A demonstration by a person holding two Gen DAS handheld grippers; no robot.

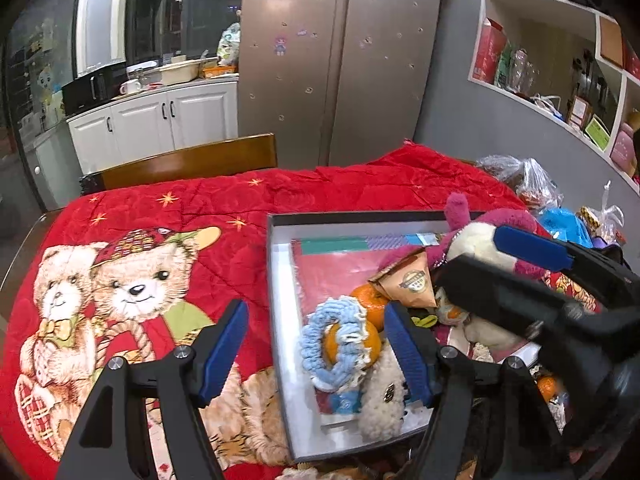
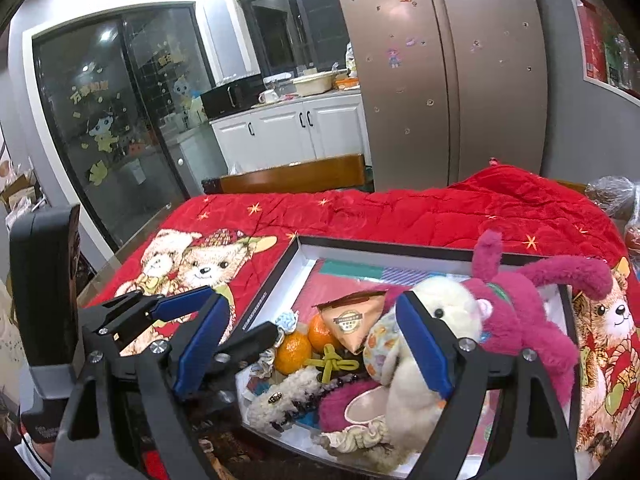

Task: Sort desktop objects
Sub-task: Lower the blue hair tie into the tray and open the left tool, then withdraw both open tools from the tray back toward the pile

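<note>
a blanket [image 1: 328, 188] covers the surface, and an open box [image 1: 280, 320] lies on it at the right. inside the box, a rope ring [image 1: 340, 344] lies around one orange [image 1: 348, 344], with a second orange [image 1: 370, 300] just beyond it and a paper packet [image 1: 412, 284] touching that one on the right. a fleecy toy [image 1: 380, 396] lies at the near edge of the box. a plush toy [image 2: 500, 312] fills the right side, its ears over the far rim. a chair back [image 1: 192, 164] stands beyond the far left edge of the surface, cabinets [image 1: 160, 120] farther left, a fridge [image 1: 340, 60] behind, shelves [image 1: 560, 80] at right.
</note>
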